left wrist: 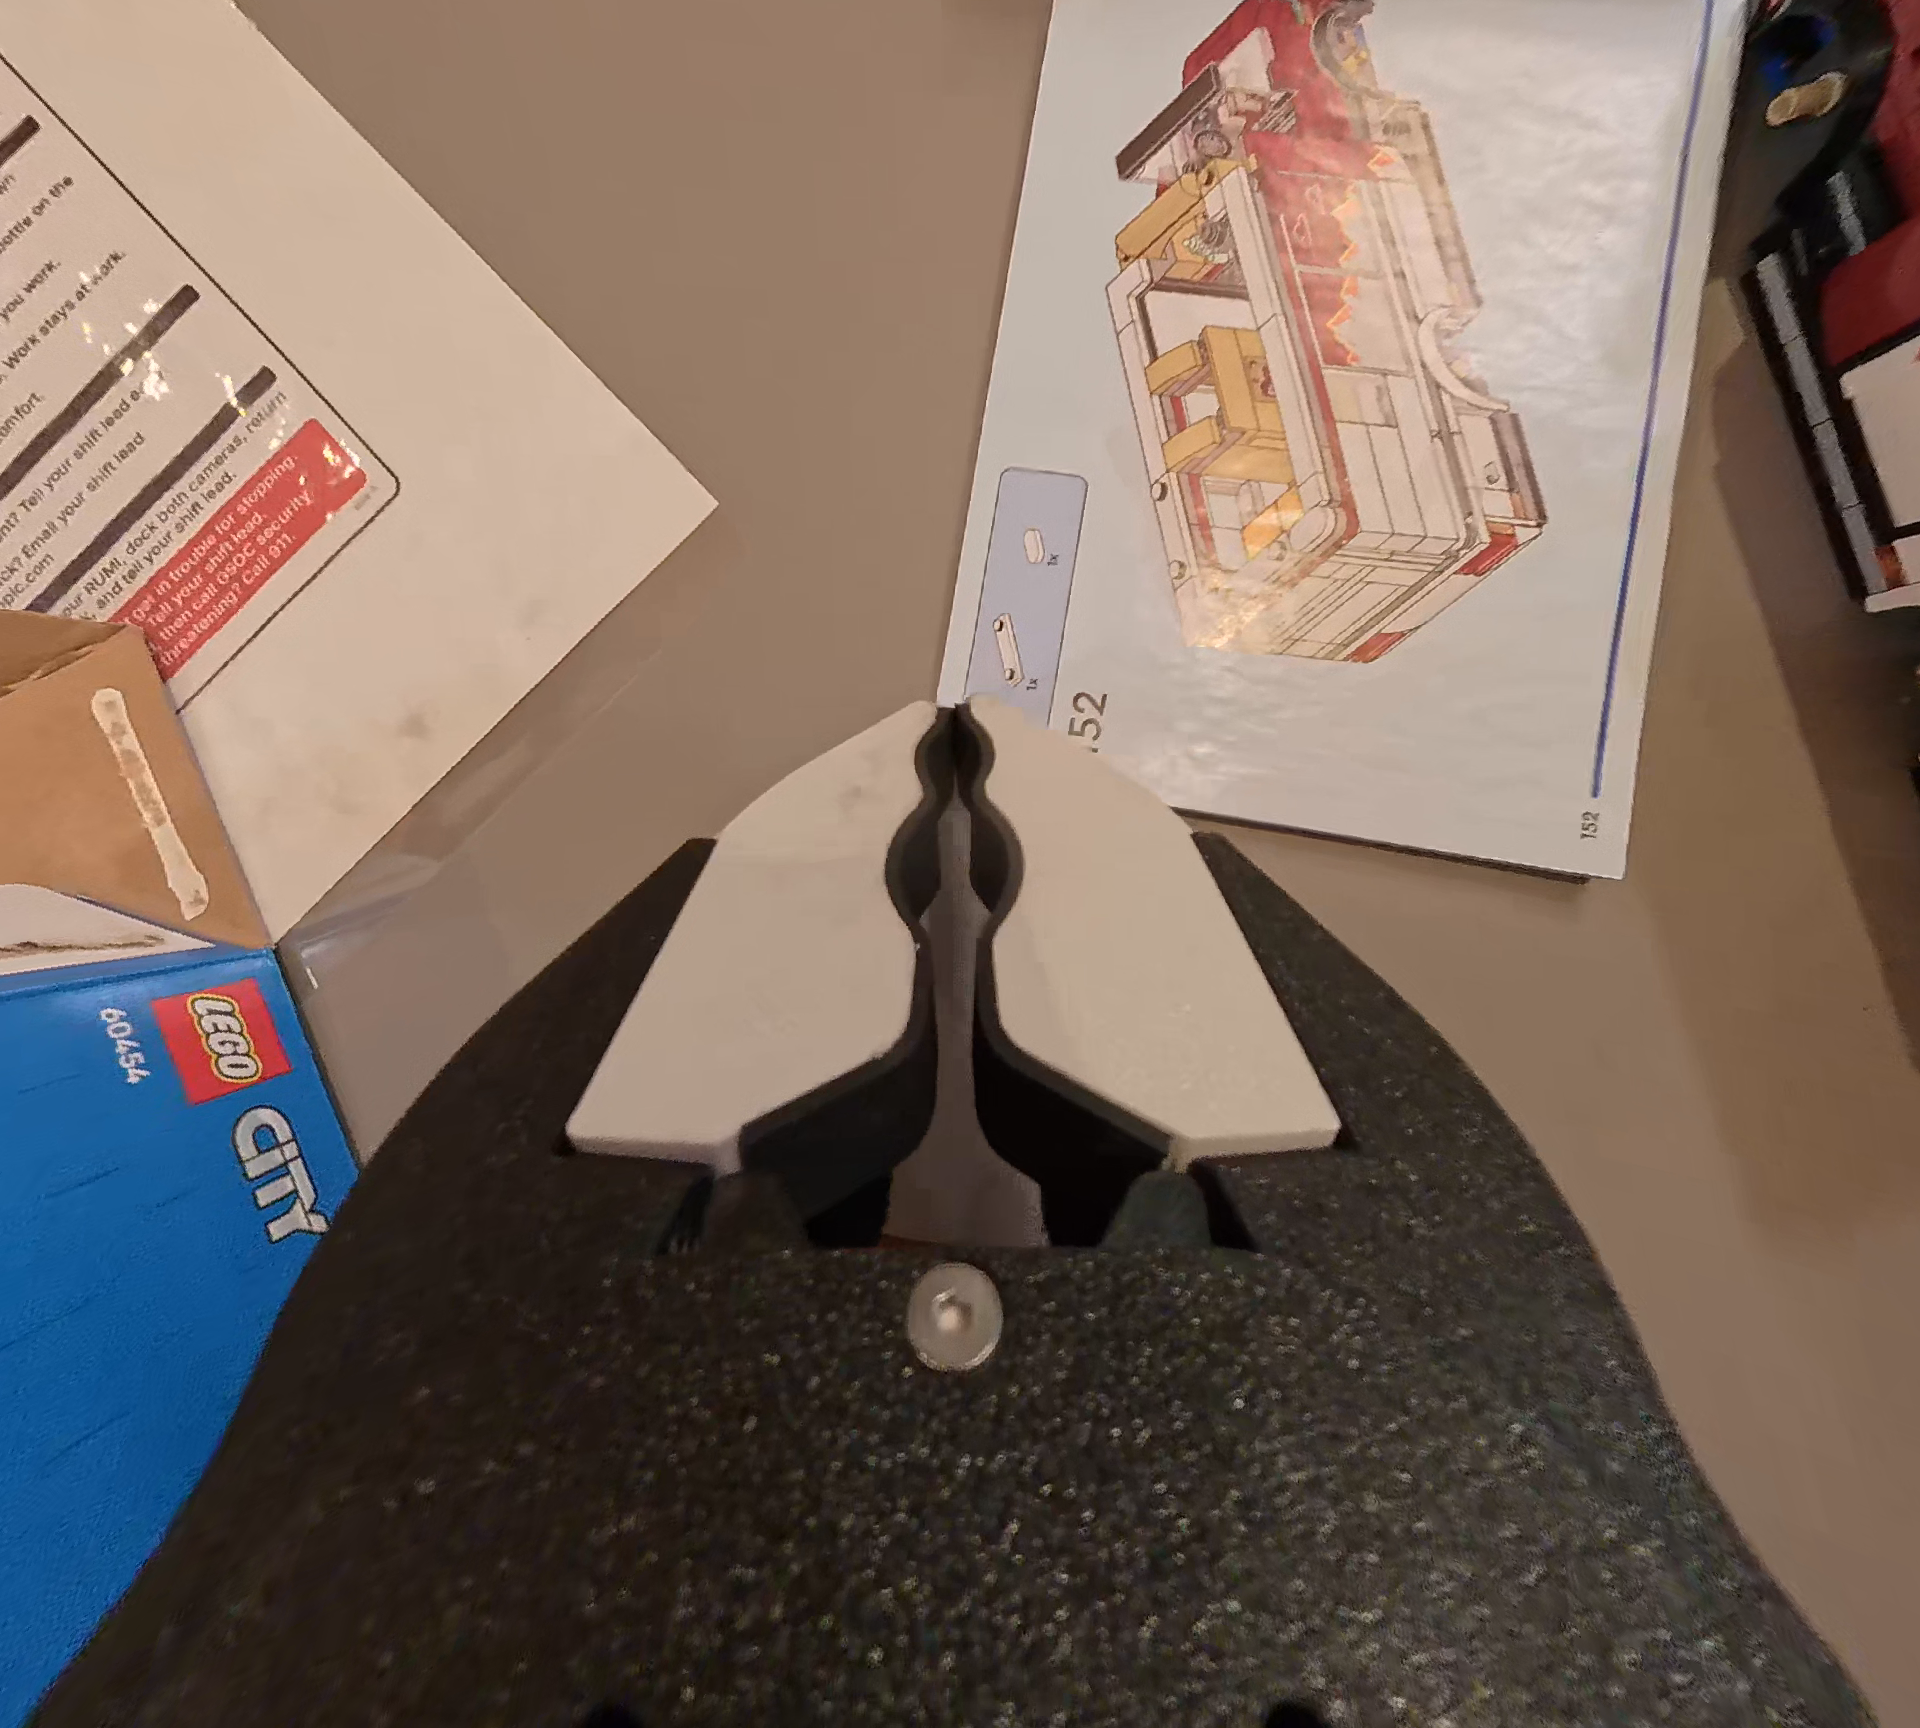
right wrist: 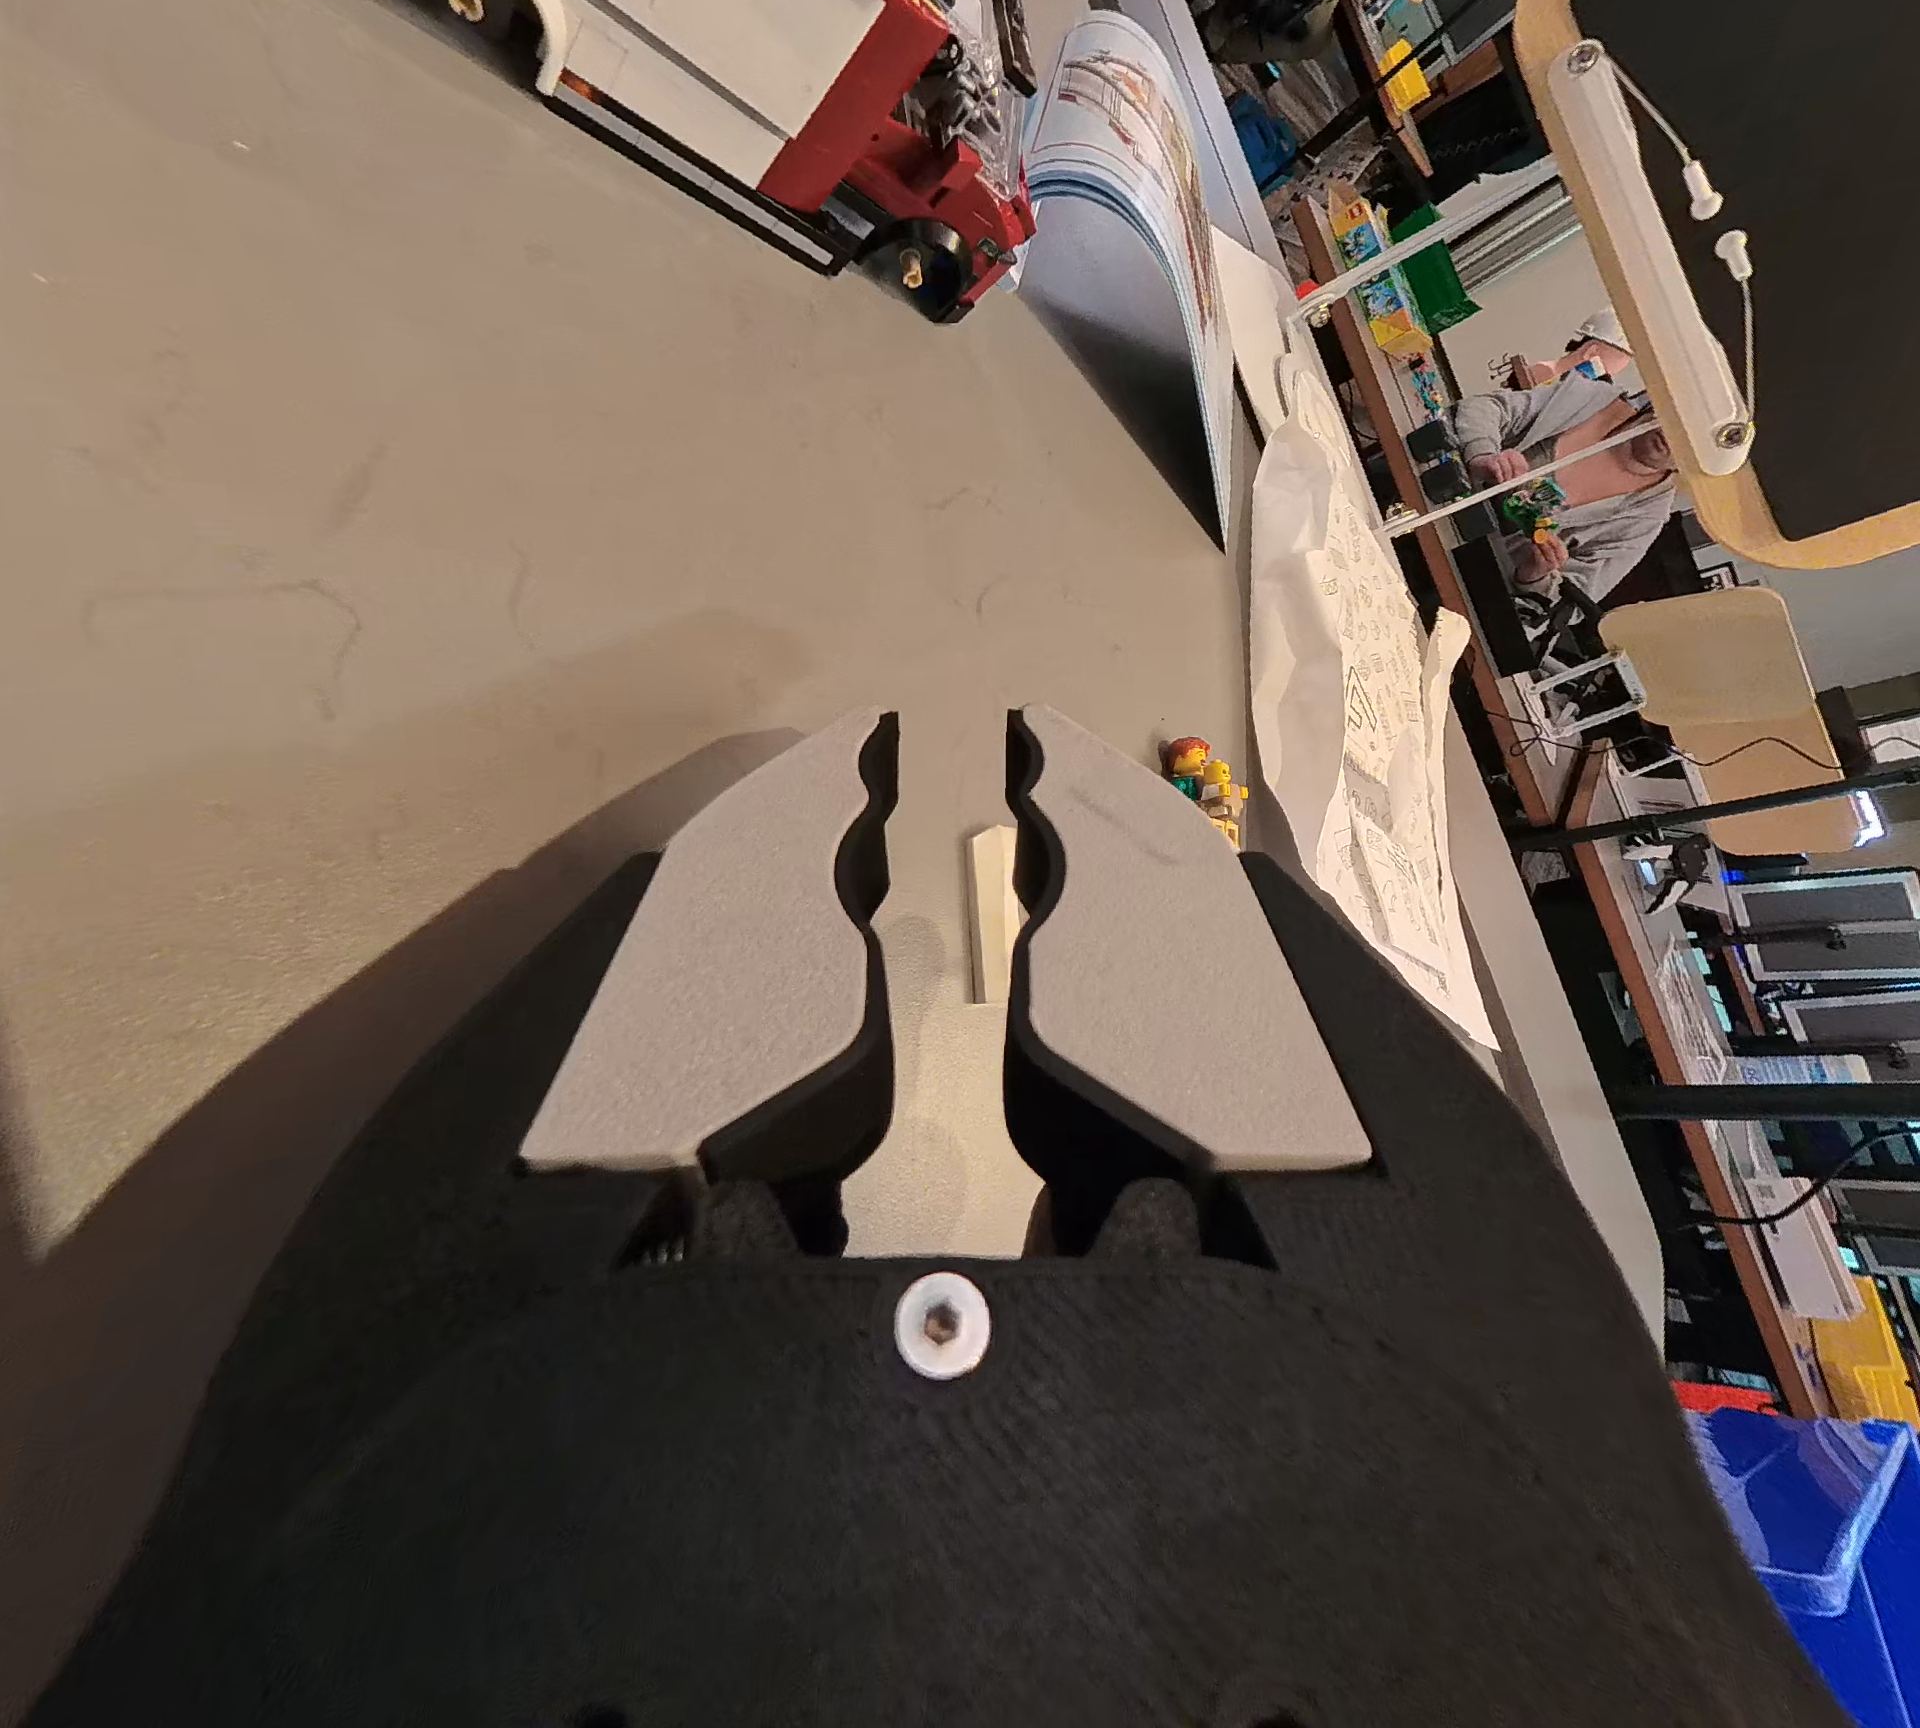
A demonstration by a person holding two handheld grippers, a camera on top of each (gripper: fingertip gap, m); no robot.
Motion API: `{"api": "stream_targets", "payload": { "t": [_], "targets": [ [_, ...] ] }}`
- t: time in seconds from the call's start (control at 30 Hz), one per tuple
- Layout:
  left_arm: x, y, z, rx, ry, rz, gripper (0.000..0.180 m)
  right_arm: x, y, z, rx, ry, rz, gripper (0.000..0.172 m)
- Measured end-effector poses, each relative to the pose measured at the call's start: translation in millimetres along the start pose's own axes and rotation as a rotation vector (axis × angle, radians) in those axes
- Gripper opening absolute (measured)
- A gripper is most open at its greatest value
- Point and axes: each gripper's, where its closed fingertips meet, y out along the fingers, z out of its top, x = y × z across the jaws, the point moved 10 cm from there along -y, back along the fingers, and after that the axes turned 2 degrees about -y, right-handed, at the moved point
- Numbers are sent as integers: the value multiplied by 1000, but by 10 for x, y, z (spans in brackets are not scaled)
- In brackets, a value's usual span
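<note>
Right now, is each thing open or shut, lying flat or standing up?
Left gripper: shut, nothing between its fingers.
Right gripper: open, white brick piece lying between its fingers.
Instruction booklet: open, flat on the table.
Toy truck: on its wheels.
Minifigures: upright.
Blue box: lying flat.

1. A beige-grey tabletop (right wrist: 520,483) fills the left of the right wrist view under warm light.
2. At right, brown-edged workbenches (right wrist: 1621,847) recede.
3. Upper right, a wood-rimmed black panel (right wrist: 1766,172).
</note>
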Motion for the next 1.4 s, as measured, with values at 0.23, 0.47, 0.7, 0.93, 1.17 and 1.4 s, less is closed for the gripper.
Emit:
{"api": "stream_targets", "payload": {
  "t": [0.23, 0.47, 0.7, 0.93, 1.17, 1.4],
  "targets": [
    [-13, -132, 77, 139, -64, -75, 0, 10, -7, 11, 7, -3, -9, 19],
    [-34, -237, 197, 296, -168, -171, 0, 27, -3, 54, 32, -28, -29, 20],
    [-92, -283, 498, 384, -254, -270, 0, 157, 24, 470, 155, 2, 15, 23],
    [-62, -332, 982, 425, -270, -350, 0, 337, 217, 1115, 279, 113, 246, 34],
    [-123, -257, 1513, 426, -325, -413, 0, 398, 406, 1237, 314, 228, 238, 33],
    [-109, 33, 2106, 393, -340, -447, 0, 318, 288, 992, 334, 291, 213, 34]
  ]
}}
